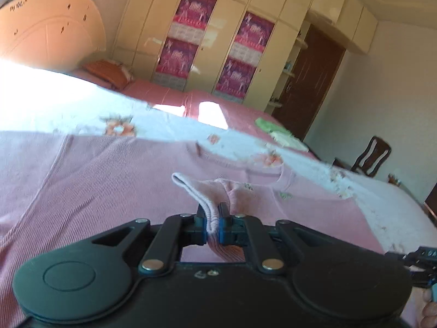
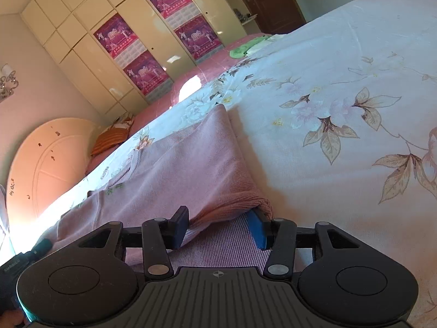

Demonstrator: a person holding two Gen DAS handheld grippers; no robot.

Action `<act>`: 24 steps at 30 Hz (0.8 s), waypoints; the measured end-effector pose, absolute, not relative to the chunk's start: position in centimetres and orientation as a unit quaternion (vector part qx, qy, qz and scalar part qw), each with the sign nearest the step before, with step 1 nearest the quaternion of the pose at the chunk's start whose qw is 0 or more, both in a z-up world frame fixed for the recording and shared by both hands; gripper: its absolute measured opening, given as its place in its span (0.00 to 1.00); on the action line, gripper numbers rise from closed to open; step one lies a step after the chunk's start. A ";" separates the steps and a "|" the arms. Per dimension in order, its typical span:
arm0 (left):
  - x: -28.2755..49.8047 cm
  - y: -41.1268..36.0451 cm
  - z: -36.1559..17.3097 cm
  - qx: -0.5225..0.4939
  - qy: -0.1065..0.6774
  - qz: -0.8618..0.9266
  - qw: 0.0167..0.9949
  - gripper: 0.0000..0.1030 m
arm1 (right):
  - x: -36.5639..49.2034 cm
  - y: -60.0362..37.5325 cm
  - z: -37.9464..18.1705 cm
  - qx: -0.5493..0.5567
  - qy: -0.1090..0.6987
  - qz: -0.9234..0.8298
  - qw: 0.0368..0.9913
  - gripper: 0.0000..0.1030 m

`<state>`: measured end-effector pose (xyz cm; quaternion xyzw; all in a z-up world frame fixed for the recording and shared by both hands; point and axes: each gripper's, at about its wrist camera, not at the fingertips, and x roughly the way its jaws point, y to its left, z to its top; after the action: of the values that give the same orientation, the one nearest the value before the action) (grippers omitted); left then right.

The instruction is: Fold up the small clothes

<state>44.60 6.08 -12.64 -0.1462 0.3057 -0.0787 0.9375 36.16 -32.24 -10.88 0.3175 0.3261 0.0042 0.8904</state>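
A pink ribbed knit garment [image 1: 109,180] lies spread on a floral bedspread [image 1: 164,125]. In the left wrist view my left gripper [image 1: 213,213] is shut on a ribbed band [image 1: 191,188] at the garment's edge, which loops up out of the pads. In the right wrist view my right gripper [image 2: 218,227] stands open at the garment's other side. A raised fold of the pink garment [image 2: 191,158] lies across its fingers, and a flat layer of ribbed cloth shows in the gap between them. The blue pad of one of the fingers [image 2: 258,229] is tucked under the fold's rim.
The bedspread [image 2: 341,95] stretches wide to the right of the garment. A green cloth [image 1: 267,124] lies at the bed's far side. Beyond stand a cream wardrobe [image 1: 153,41] with pink posters, a headboard [image 1: 49,27], an orange pillow [image 1: 106,72] and a dark chair [image 1: 371,155].
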 end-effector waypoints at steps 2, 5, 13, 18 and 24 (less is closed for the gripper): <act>45.2 6.8 -14.0 -0.163 0.337 -0.080 0.924 0.11 | 35.9 -32.4 -10.8 0.322 0.325 0.008 0.889 0.47; 45.2 7.1 -14.3 -0.167 0.333 -0.082 0.924 0.14 | 35.4 -32.7 -10.7 0.329 0.321 0.010 0.888 0.47; 44.0 7.9 -13.1 -0.158 0.306 -0.040 0.938 0.27 | 34.3 -32.9 -8.6 0.246 0.343 -0.002 0.906 0.06; 44.7 4.9 -10.8 -0.094 0.282 -0.085 0.951 0.48 | 35.4 -31.7 -7.2 0.181 0.316 0.024 0.931 0.06; 49.1 -0.1 -13.8 -0.031 0.340 -0.098 0.935 0.71 | 43.4 -29.7 -9.9 0.131 0.343 0.028 0.930 0.05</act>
<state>49.11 -0.13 -13.83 -0.0311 0.3402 -0.0984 0.9347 43.39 -29.72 -9.94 0.1307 0.3430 0.0281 0.9298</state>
